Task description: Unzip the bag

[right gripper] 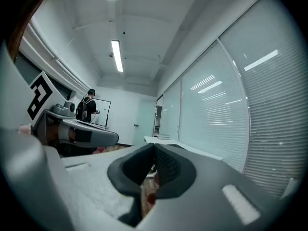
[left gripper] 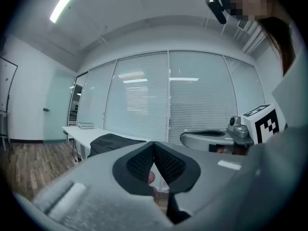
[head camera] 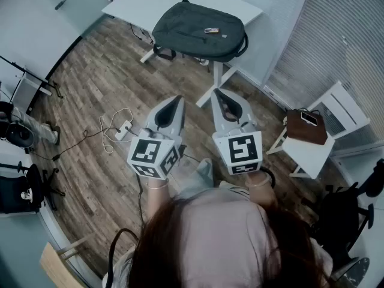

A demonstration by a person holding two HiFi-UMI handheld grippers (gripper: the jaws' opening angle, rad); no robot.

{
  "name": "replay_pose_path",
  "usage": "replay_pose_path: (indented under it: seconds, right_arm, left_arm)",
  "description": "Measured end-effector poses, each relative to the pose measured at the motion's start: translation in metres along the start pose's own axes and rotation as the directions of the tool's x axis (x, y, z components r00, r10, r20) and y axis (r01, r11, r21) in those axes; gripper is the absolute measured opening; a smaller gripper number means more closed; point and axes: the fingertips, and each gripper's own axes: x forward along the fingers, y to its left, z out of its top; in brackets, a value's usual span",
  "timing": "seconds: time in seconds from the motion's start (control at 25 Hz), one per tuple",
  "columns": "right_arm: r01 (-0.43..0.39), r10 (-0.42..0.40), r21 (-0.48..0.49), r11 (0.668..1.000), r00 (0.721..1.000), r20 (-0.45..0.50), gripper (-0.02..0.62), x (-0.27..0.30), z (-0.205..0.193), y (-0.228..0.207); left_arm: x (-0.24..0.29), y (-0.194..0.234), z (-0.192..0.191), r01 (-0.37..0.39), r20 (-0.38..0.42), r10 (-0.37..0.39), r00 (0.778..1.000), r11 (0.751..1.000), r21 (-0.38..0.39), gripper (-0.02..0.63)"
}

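The backpack (head camera: pixel 198 32) is lying crosswise on the surface (head camera: pixel 135 8), well ahead of the left gripper (head camera: pixel 177 101) and right gripper (head camera: pixel 217 93), both closed and empty.

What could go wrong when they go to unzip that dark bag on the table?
1. The bag seems to lie right at the near edge of the table. A hard tug on the zip might drag it off.
2. A small thing rests on top of the bag and could slide off.
3. A corded power strip lies on the floor near the person's path, so tripping is possible.
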Motion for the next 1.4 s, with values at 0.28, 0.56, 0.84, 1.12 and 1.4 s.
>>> replay_pose_path:
  seconds: [0.28,0.56,0.84,1.12,1.4]
  right_arm:
    - [-0.011,0.011,0.028,1.0,1.0,-0.022,0.003,0.025,-0.009,0.0]
    - [-0.002,0.004,0.065,0.998,0.999,-0.035,0.003,0.05,-0.018,-0.004]
    - [0.054,-0.052,0.022,0.998,0.997,-0.062,0.003,0.076,-0.023,-0.001]
    - [0.095,-0.095,-0.002,0.996,0.993,-0.075,0.004,0.095,-0.027,0.008]
    - [0.105,-0.105,-0.003,0.994,0.99,-0.098,0.005,0.105,-0.038,0.012]
  left_arm:
    - [0.018,0.015,-0.005,0.032,-0.011,-0.032,0.999,0.999,0.001,0.008]
    - [0.041,0.03,-0.009,0.085,-0.022,-0.085,0.996,0.996,-0.002,0.008]
    - [0.057,0.051,-0.013,0.13,-0.024,-0.13,0.991,0.992,-0.006,0.008]
    - [0.06,0.067,-0.011,0.166,-0.024,-0.166,0.986,0.986,0.006,0.008]
    - [0.068,0.069,-0.017,0.191,-0.027,-0.191,0.981,0.982,0.002,0.008]
